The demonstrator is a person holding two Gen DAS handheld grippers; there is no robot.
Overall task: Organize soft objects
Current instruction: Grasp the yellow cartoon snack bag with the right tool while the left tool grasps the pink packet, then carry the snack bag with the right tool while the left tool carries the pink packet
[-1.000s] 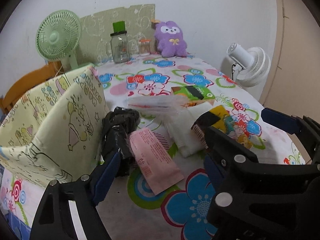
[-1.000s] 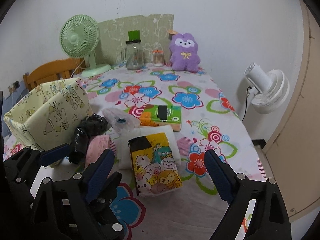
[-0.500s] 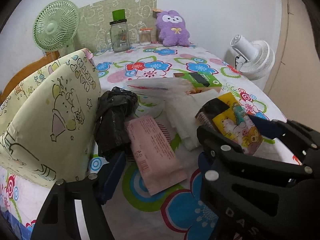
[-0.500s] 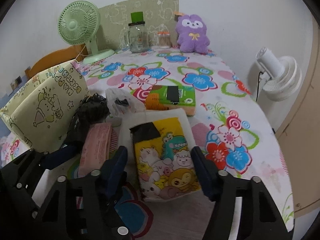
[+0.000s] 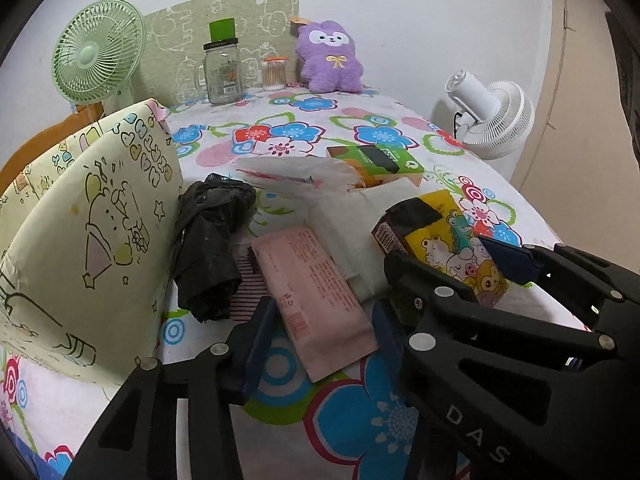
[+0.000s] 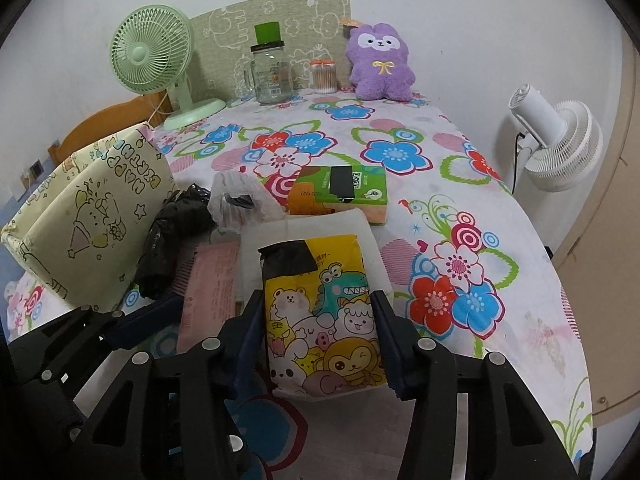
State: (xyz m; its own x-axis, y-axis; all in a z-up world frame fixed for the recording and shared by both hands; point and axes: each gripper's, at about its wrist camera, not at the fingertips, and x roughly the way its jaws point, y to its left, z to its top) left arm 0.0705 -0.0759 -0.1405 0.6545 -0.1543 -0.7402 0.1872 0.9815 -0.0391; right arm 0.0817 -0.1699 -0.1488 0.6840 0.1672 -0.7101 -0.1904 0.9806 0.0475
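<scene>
Left wrist view: left gripper hangs low over the near part of the table, jaws apart w/ the pink pack lying between them, not clamped as far as I can tell. Black plastic bag is bunched just left of the pack, touching the yellow-green fabric bin at the table's left edge. Right gripper comes in from the right, fingers either side of the cartoon tissue pack. Right wrist view: right gripper has both pads against the sides of the cartoon tissue pack, which rests on a white pack; looks closed on it but not lifted. Green-orange tissue box and a clear bag sit behind, toward mid-table. Progress, judged: early — soft items sit in a heap beside the bin, none visibly inside; nearly all sorting is left. Room: far half of the table is open up to the jar, green fan and purple plush at the back edge; near-left is tight, w/ both grippers close together and the bin wall near.
</scene>
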